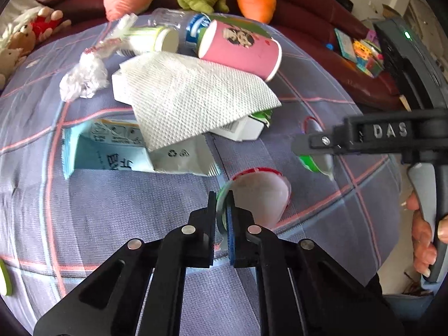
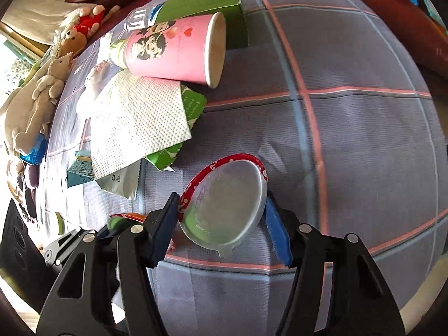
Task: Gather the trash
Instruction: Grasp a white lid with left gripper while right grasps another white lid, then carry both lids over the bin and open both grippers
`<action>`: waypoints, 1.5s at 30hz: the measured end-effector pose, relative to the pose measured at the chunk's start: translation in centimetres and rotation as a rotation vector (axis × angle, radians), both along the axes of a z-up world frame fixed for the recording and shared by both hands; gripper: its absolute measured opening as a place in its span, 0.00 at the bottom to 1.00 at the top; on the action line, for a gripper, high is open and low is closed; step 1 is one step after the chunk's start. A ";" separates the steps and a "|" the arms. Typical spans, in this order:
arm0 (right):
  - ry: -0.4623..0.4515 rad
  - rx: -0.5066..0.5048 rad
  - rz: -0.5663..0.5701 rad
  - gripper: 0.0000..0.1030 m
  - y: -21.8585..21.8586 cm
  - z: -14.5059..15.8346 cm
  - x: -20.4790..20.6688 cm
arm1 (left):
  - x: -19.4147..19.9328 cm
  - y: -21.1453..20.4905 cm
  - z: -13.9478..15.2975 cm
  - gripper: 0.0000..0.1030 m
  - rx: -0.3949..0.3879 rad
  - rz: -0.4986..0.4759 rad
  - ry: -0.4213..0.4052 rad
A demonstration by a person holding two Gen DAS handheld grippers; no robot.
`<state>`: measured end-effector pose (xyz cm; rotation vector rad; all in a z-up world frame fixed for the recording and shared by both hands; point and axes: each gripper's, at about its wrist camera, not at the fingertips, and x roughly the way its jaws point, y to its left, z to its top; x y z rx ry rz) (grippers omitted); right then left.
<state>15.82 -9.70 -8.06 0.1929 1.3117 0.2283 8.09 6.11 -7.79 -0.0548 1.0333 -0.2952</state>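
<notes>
Pinching cup rim point(image 1: 224, 196), left hand-held gripper point(image 1: 223, 204); right hand-held gripper point(image 2: 222, 210) straddling foil lid point(image 2: 224, 198), contact unclear.

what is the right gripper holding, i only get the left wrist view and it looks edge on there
observer: a round lid with a silvery face and a red rim, tilted. The right gripper has it across its width, with a blue pad at each edge.
operator: where on the pads does it sit
observer: near the pad tips. Its pull tab points back toward the camera, clear of the jaws.
operator: anything close to it
observer: mostly bare plaid cloth. The nearest trash is a green carton poking out from under the paper towel.
</notes>
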 end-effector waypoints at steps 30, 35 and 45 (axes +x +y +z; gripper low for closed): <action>-0.120 0.086 -0.151 0.56 -13.7 3.5 -4.6 | 1.0 -10.2 4.9 0.06 0.077 -0.077 -0.071; -0.158 0.118 -0.218 0.56 -18.1 4.3 -5.6 | 1.4 -15.0 5.9 0.06 0.096 -0.155 -0.099; -0.229 0.128 -0.432 0.56 -30.1 6.0 -8.7 | 1.8 -27.0 7.0 0.06 0.093 -0.342 -0.136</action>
